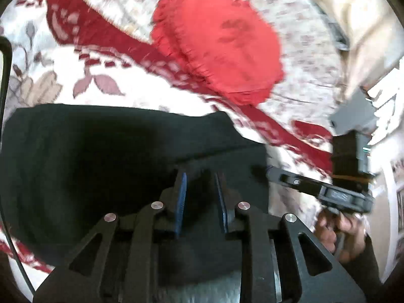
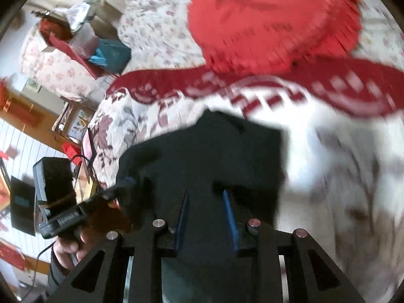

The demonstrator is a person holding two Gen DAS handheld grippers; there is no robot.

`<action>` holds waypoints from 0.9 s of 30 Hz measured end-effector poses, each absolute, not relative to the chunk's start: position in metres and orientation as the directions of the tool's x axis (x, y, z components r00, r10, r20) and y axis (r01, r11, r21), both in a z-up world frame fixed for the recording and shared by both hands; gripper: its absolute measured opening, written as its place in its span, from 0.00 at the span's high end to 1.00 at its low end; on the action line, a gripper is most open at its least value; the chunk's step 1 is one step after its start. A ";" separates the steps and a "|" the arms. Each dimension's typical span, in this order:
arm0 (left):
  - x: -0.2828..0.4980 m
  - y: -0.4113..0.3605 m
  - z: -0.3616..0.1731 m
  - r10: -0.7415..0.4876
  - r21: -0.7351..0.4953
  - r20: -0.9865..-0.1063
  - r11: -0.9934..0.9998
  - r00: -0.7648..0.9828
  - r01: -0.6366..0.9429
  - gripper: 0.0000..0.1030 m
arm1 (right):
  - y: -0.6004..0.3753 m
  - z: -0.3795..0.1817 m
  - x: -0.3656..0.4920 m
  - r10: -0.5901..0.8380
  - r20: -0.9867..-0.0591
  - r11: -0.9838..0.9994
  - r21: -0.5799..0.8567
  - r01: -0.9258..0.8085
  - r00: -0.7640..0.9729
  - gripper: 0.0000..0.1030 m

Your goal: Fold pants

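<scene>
The black pants point(image 1: 106, 166) lie folded in a thick stack on a floral bedspread. My left gripper point(image 1: 200, 176) hovers over the stack's right part with its blue-padded jaws apart and nothing between them. In the right wrist view the same pants point(image 2: 214, 151) fill the centre, and my right gripper point(image 2: 205, 194) is above them, jaws apart and empty. The right gripper's body point(image 1: 335, 192) shows at the right of the left wrist view. The left gripper's body point(image 2: 63, 217) shows at the lower left of the right wrist view. Both views are motion-blurred.
A round red frilled cushion point(image 1: 219, 45) lies on the bed beyond the pants, also in the right wrist view point(image 2: 272, 22). The white bedspread point(image 1: 75, 70) has a dark red patterned band. Bags and clutter point(image 2: 83, 38) sit at the bed's far left side.
</scene>
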State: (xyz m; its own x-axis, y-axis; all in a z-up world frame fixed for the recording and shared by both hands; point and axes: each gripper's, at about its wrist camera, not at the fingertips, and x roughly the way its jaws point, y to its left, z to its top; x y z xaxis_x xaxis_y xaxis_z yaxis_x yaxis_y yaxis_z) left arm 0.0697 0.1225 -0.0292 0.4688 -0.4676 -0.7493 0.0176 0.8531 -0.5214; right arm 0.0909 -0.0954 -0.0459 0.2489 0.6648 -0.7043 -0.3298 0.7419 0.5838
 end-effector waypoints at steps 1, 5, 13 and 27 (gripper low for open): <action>0.080 0.122 -0.041 -0.428 -0.491 -0.784 0.871 0.450 -0.028 0.81 | -0.093 -0.049 0.098 0.650 -0.714 0.755 0.563 -0.336 0.261 0.75; 0.093 0.131 -0.057 -0.469 -0.564 -0.762 0.820 0.446 -0.101 0.81 | -0.089 -0.080 0.121 0.590 -0.767 0.799 0.507 -0.325 0.254 0.87; 0.017 0.200 -0.015 -0.515 -0.690 -0.612 0.719 0.600 -0.086 0.67 | -0.111 -0.041 0.089 0.630 -0.708 0.769 0.511 -0.385 0.319 0.84; -0.092 0.303 -0.120 -0.447 -0.926 -0.378 0.186 0.811 -0.329 0.33 | -0.202 -0.047 0.006 0.630 -0.622 0.763 0.609 -0.219 0.464 0.82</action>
